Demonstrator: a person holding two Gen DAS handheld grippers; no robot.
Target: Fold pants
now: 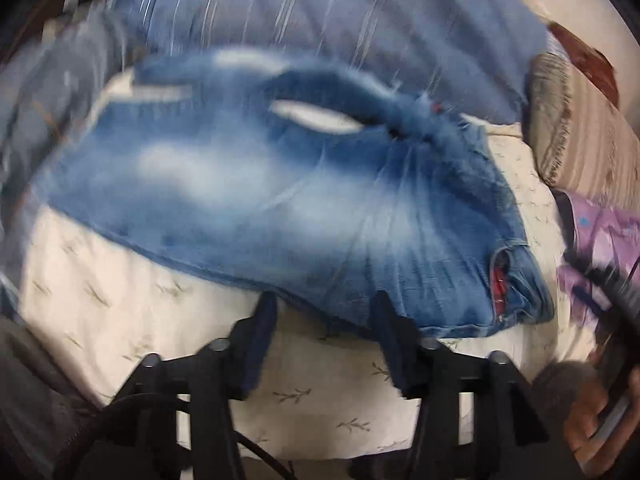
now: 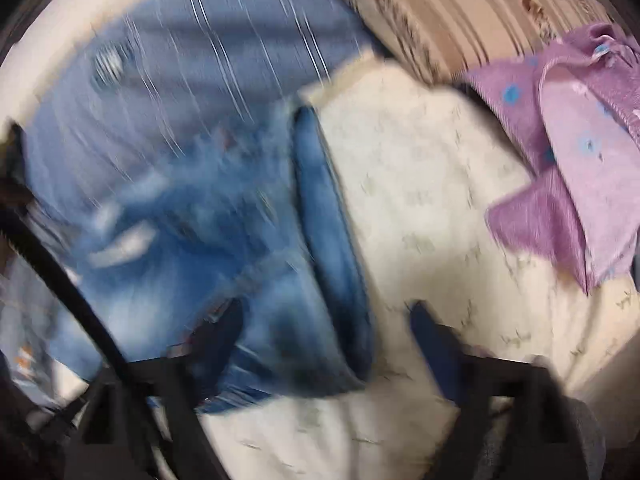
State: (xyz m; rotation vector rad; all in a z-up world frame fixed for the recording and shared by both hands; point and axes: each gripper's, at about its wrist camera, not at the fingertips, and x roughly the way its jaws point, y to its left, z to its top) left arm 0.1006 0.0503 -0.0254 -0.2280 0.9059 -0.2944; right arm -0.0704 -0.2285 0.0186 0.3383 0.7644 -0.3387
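the left gripper [image 1: 324, 300] stands wide apart, its two dark fingers [image 1: 260, 332] spread with bare sheet showing between them, and it has hold of nothing; the tips sit right at the near edge of the jeans [image 1: 280, 184], the right-hand tip just over the denim hem, though the blur hides whether it touches the cloth. the jeans lie on a cream bedsheet [image 1: 120, 300] printed with small leaf sprigs, bunched rather than flat, with the legs running off to the left, a loop of leg arching up at the far side so that a patch of sheet shows through it, and the waistband end with a red lining at the right. behind them is a blue striped blanket [image 1: 320, 8], and at the right a beige striped pillow [image 1: 580, 128] and a purple cloth [image 1: 600, 240]. in the right wrist view the right gripper [image 2: 324, 312] is likewise spread wide and grips nothing; its left finger [image 2: 224, 332] lies over the denim of the jeans [image 2: 192, 240], its right finger [image 2: 432, 340] over the cream bedsheet [image 2: 420, 200], so that a thick folded edge of the jeans runs between them. whether either finger presses on the cloth cannot be told through the motion blur. the purple cloth [image 2: 560, 160], dotted with blue, lies well apart at the right, the blue striped blanket [image 2: 200, 40] beyond the jeans, and the beige striped pillow [image 2: 460, 8] at the far right corner.
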